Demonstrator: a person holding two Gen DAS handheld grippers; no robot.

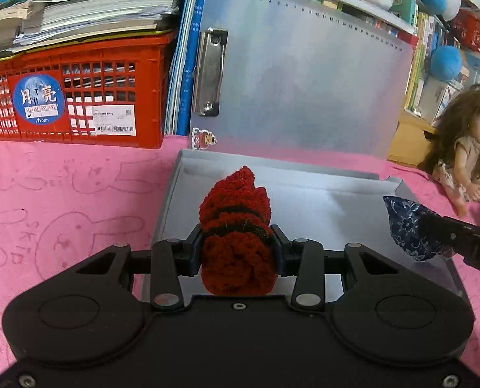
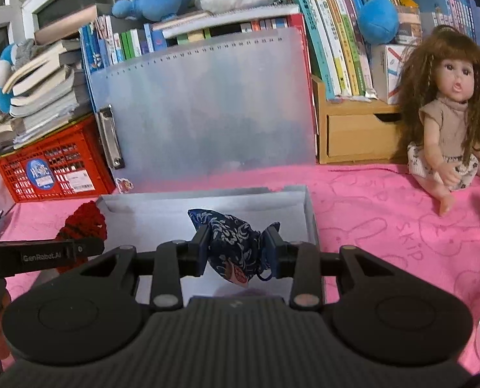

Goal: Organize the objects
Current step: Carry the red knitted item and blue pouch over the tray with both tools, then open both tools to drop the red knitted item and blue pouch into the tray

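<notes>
— Red crochet wool is filling the centre of the left wrist view: the left gripper (image 1: 238,252) is clamping a red knitted piece (image 1: 236,236) with dark stripes between its two fingers, holding it above the near left part of the open grey box (image 1: 175,194).

— Is the right wrist view showing that too?

— Only partly. There the red knitted piece (image 2: 84,226) is peeking out at the lower left, beside the box's left wall, with the left gripper's arm crossing in front of it. What that view is showing best is the right gripper (image 2: 238,249), its fingers pressing on a blue floral fabric pouch (image 2: 233,242) over the middle of the grey box (image 2: 309,220).

— And the pouch in the left view?

— It is sitting at the right edge of the frame, the blue floral fabric pouch (image 1: 408,229) half hidden by the right gripper (image 1: 433,236), above the box's right side.

— The surroundings?

— A pink cloth (image 1: 62,200) is lying under everything. The translucent lid (image 1: 304,80) is standing upright behind the box. A red crate (image 1: 78,97) is carrying stacked books at upper left, and a doll (image 2: 446,113) is sitting at the right, shown whole only in the right wrist view, along with a wooden drawer unit (image 2: 356,135) holding upright books.
</notes>
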